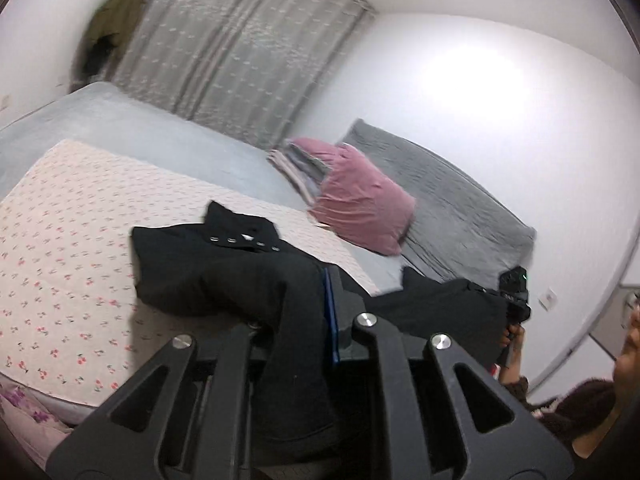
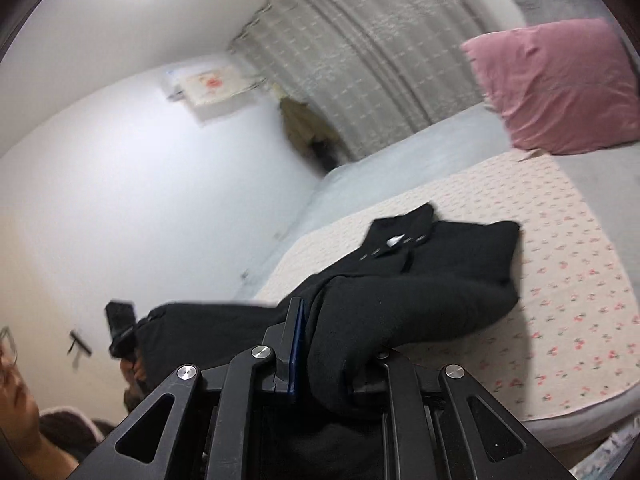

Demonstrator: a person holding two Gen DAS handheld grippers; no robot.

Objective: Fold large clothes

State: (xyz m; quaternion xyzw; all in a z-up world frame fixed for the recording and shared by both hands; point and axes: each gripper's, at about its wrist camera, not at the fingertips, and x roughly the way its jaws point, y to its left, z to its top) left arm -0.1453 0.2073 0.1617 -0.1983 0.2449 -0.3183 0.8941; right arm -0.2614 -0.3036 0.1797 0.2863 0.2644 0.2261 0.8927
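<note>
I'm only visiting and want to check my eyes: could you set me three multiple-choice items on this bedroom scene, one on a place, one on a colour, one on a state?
1. Where does the far end of the black button-front garment lie?
A. on the cream floral-print sheet
B. on the floor
C. on a chair

2. What colour is the square velvet cushion?
A. green
B. dusty pink
C. yellow

3. How does the left gripper stand?
A. wide open, nothing in it
B. closed on black fabric
C. holding the cushion

Answers:
1 A, the collar end rests on the flowered sheet in both views.
2 B, it shows pink against the grey headboard cover.
3 B, black cloth runs between its fingers; the right gripper pinches the same garment too.
</note>
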